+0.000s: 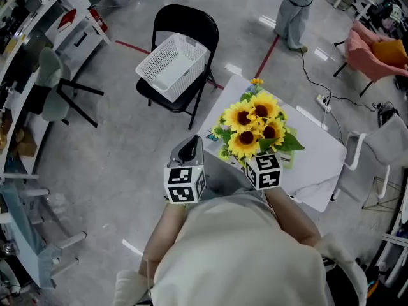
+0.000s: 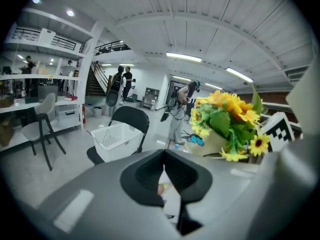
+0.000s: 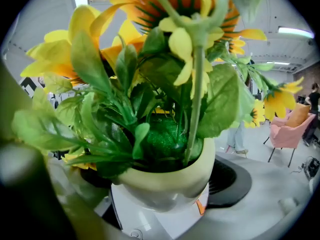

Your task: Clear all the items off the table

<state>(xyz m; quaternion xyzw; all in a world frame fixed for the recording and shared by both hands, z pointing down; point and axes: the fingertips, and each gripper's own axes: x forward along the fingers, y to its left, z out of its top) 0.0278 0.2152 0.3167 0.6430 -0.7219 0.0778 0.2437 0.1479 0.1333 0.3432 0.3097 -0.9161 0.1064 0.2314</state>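
Flower pot (image 3: 167, 186): pinched by the right tool (image 3: 150, 196); judged light, top-heavy, slippery.
Left tool (image 2: 164, 175): pressed together, empty.
Hold: best taken on the pot wall, not the stems (image 3: 197, 89).

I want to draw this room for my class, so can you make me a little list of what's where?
flowers: yellow sunflowers in a cream pot
right gripper: fingers shut on the pot
left gripper: fingers shut, next to the flowers
table: white, below the flowers in the head view
basket: white, empty, sitting on the chair
chair: black, folding, on the floor beyond the table
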